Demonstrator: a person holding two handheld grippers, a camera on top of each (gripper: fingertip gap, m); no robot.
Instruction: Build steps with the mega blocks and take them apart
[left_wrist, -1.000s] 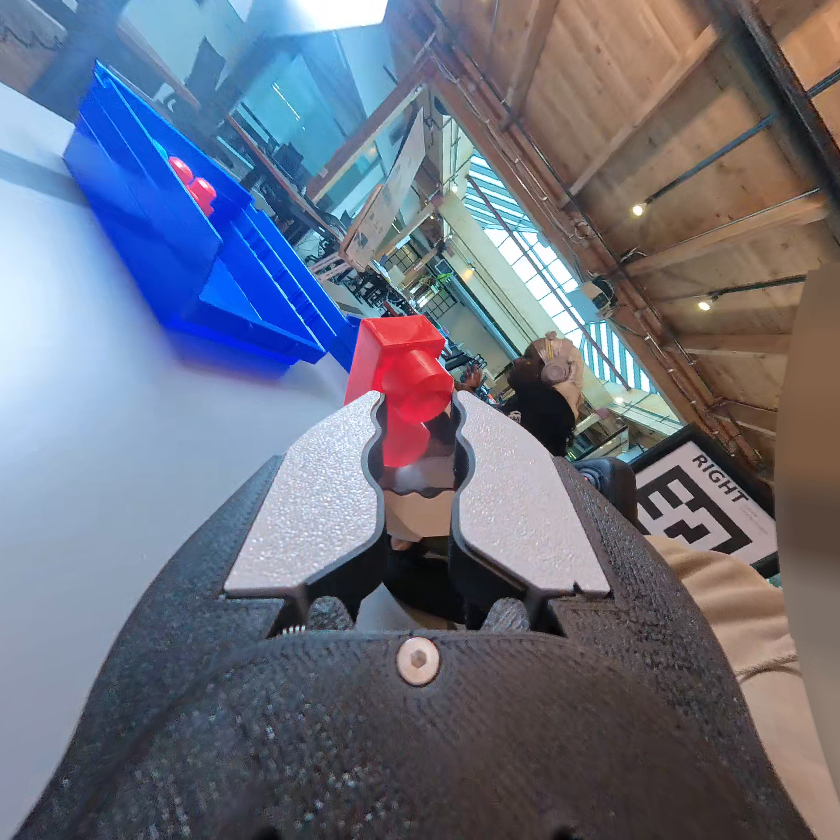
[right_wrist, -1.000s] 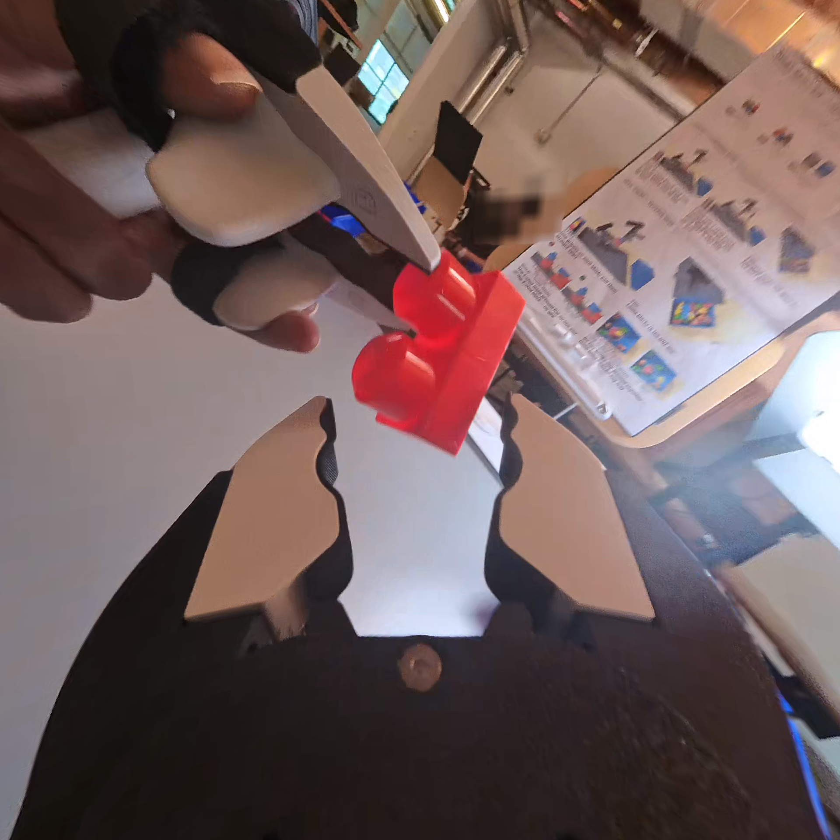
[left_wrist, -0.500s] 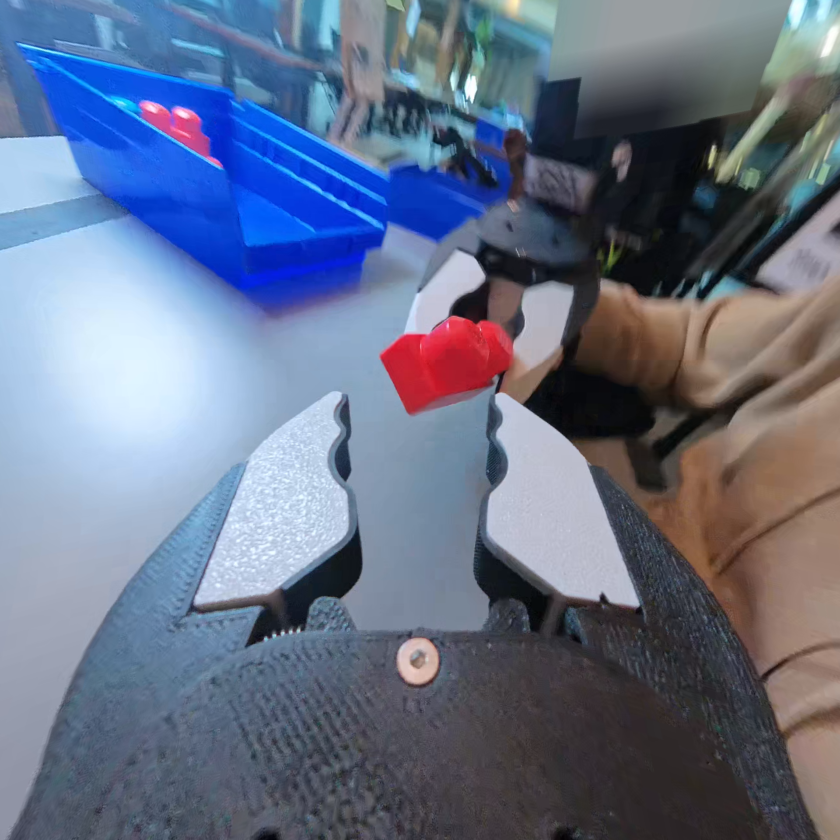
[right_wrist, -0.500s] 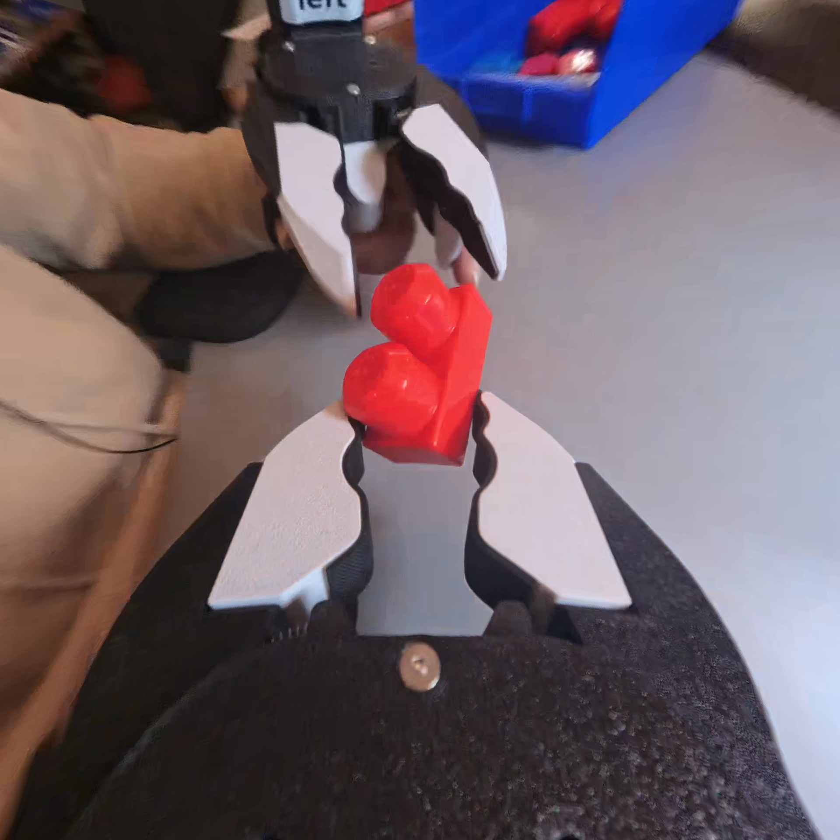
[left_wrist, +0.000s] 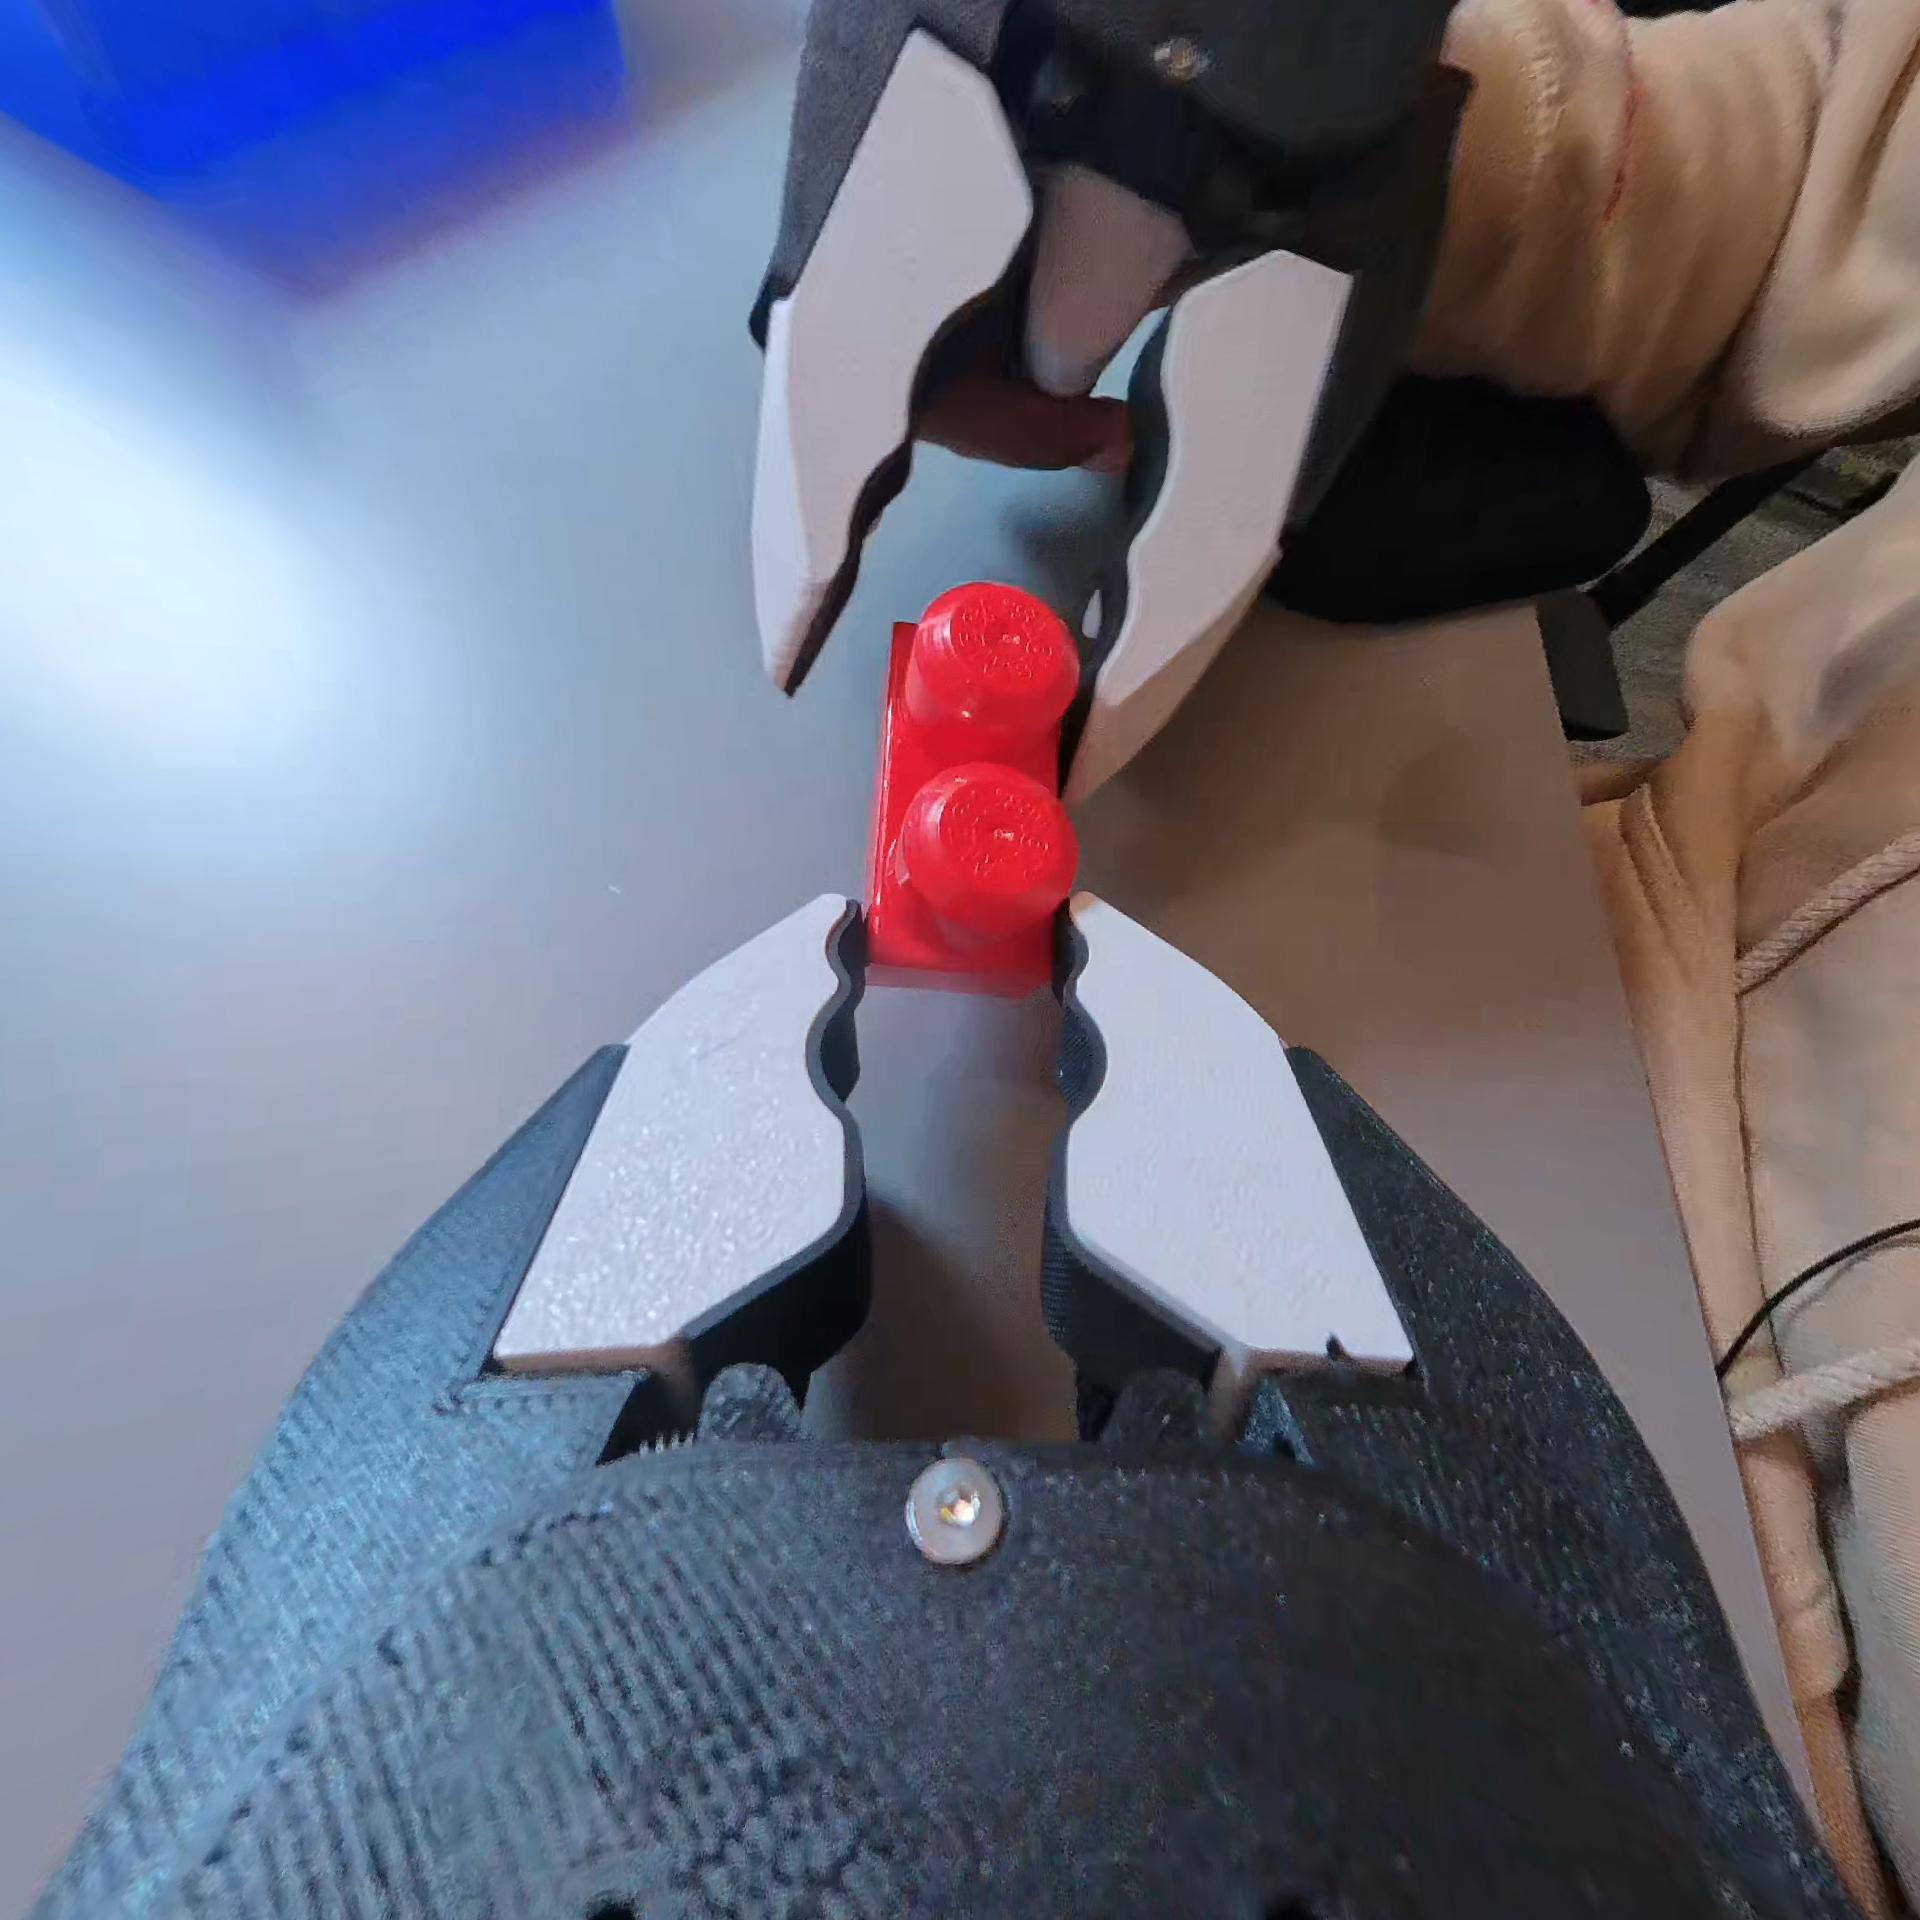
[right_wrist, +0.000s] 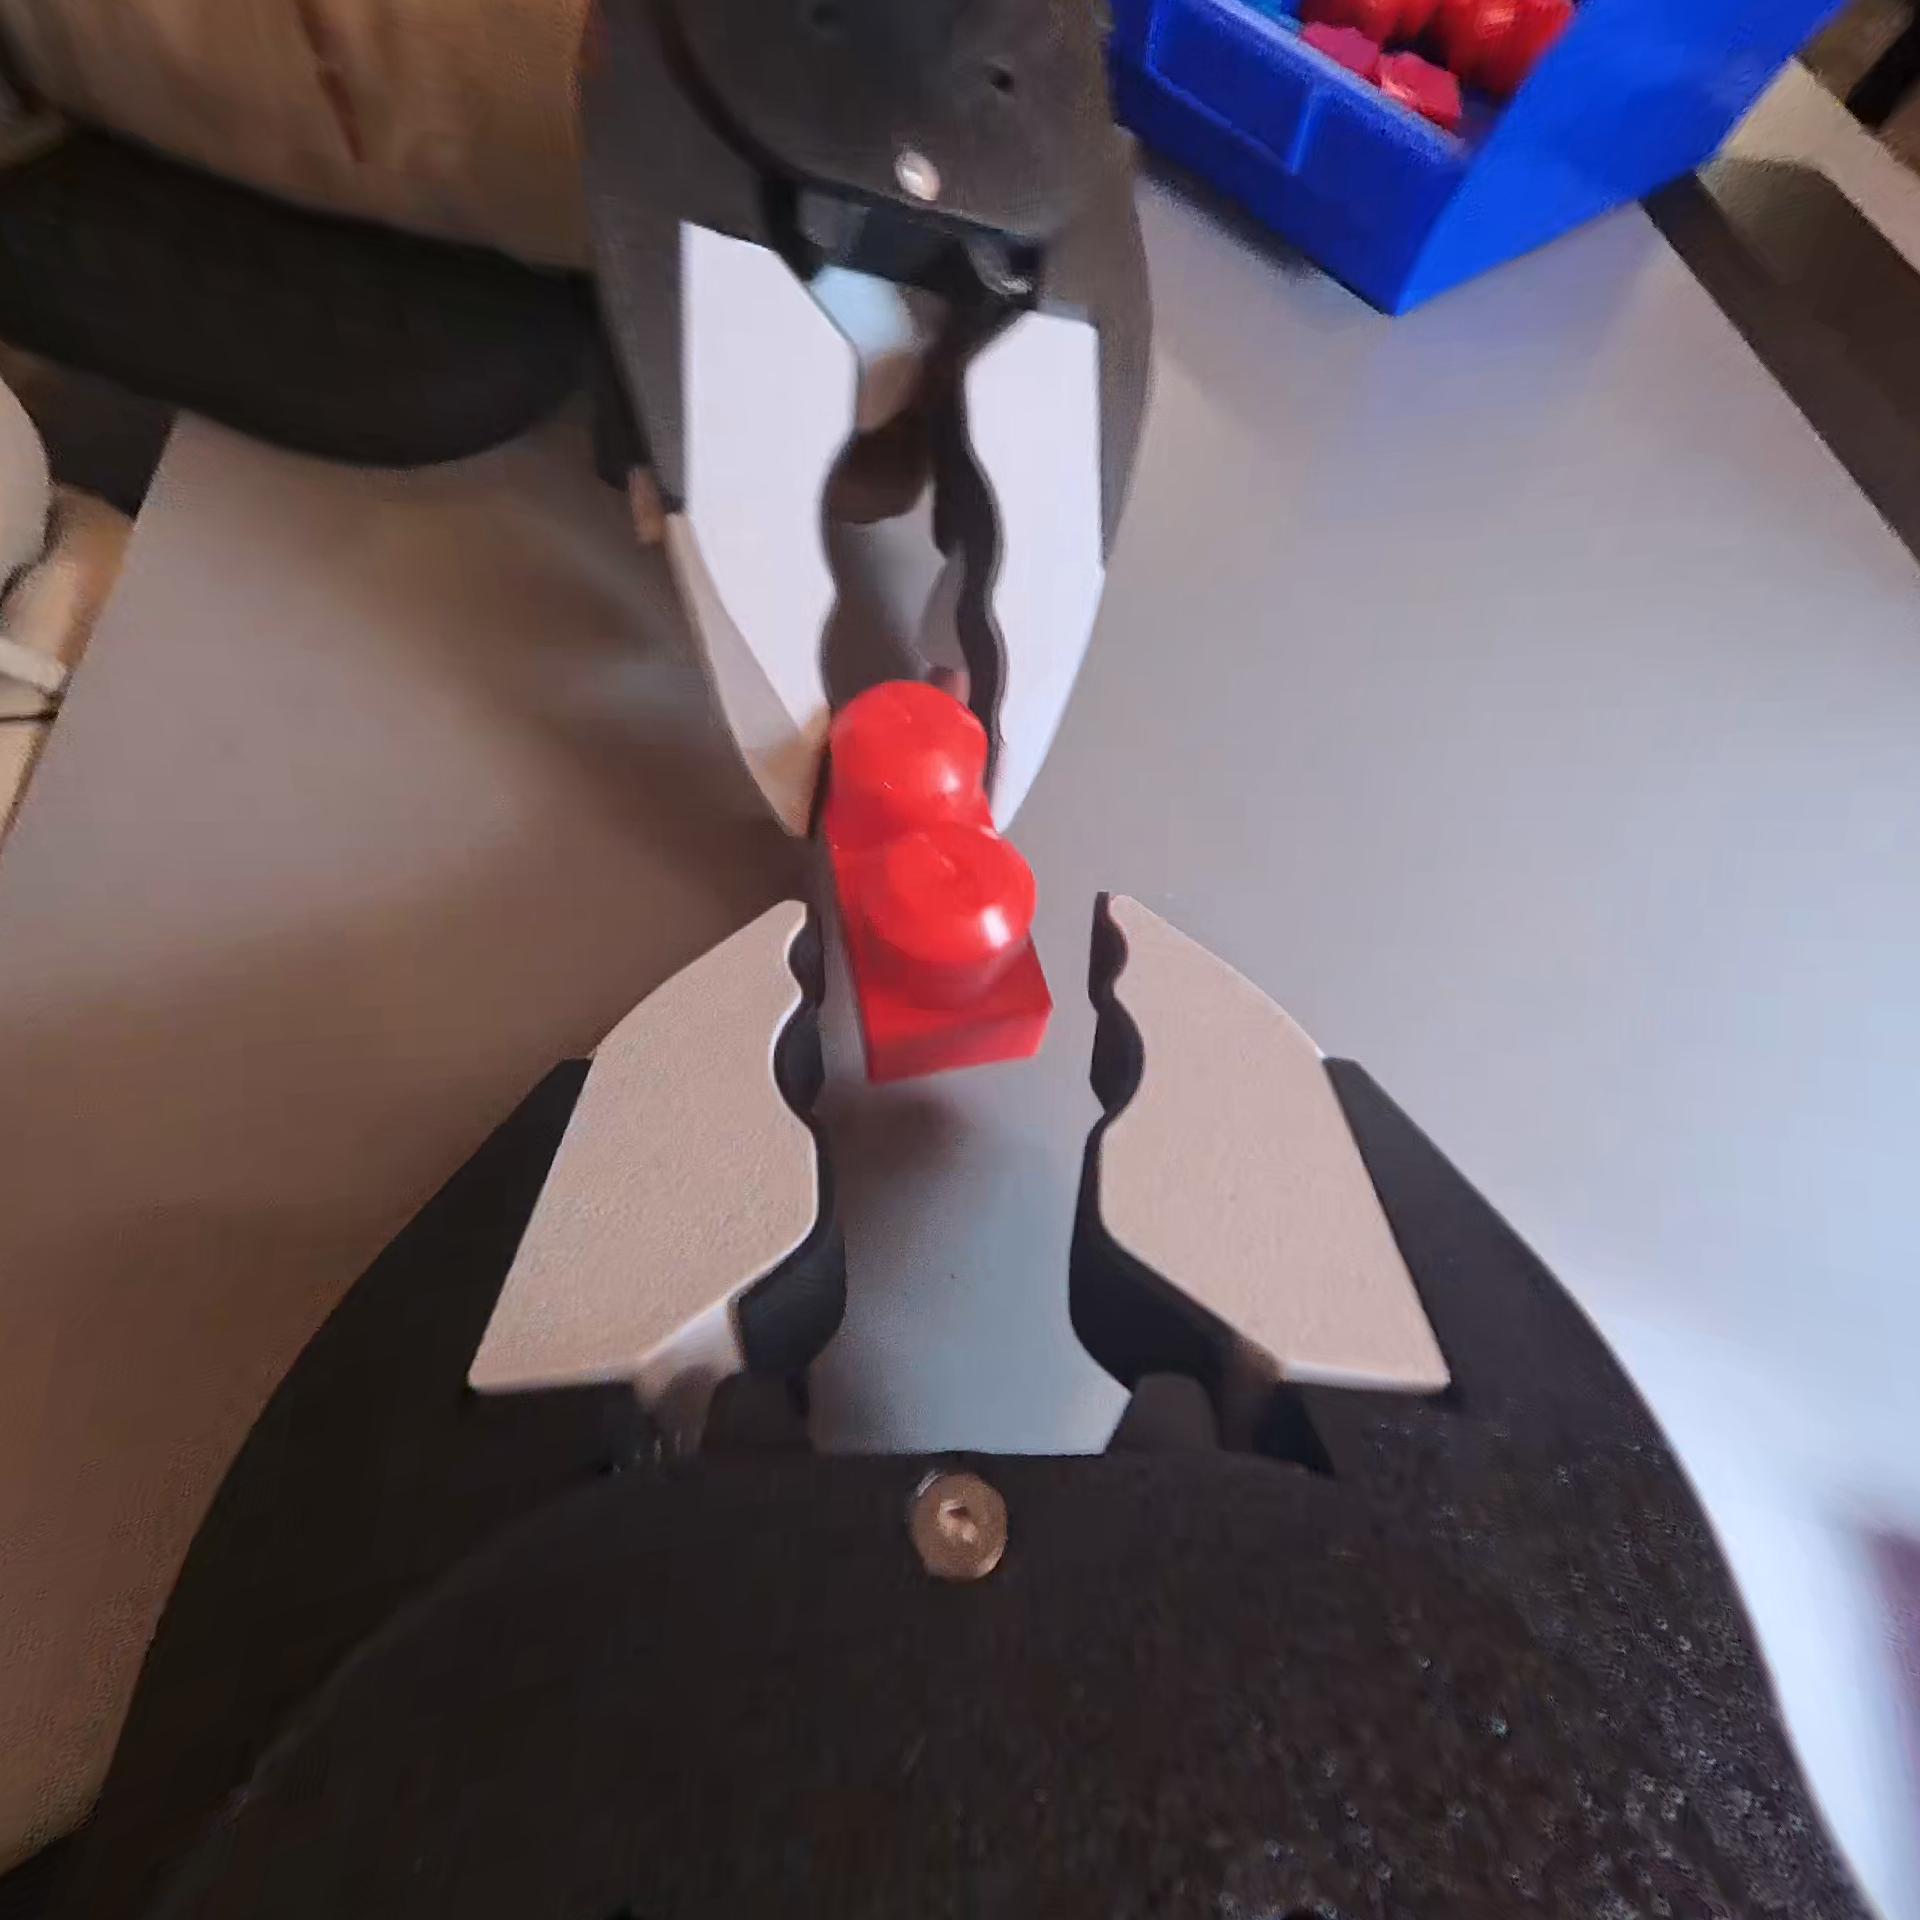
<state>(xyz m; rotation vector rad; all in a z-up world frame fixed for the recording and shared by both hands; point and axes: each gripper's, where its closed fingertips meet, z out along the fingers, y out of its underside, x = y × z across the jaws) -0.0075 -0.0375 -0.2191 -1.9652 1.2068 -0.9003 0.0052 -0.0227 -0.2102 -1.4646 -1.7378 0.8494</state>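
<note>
Roughly by size:
Table (left_wrist: 312, 935): pale grey; its far part in the left wrist view is washed out by glare and blur.
Person: a beige sleeve (left_wrist: 1662, 229) and beige clothing fill the right side of the left wrist view; the rest is cut off by the frame.
Blue bin (right_wrist: 1475, 177): at the far right of the table in the right wrist view, cropped by the top edge, with red pieces (right_wrist: 1423, 52) inside too blurred to count; in the left wrist view it is only a blue smear in the top corner.
Left gripper (left_wrist: 961, 925): fingertips pressed on the two sides of the red block's near end, pinching it.
Right gripper (right_wrist: 951, 914): fingers spread; the block lies between the tips, close to the left finger (right_wrist: 686, 1132) and clear of the right one. Contact on the left side is hard to judge.
Red block (left_wrist: 971, 800): two studs, held in the air above the table between the two facing grippers; its far end in the right wrist view is partly blurred against the other gripper's fingertips.
</note>
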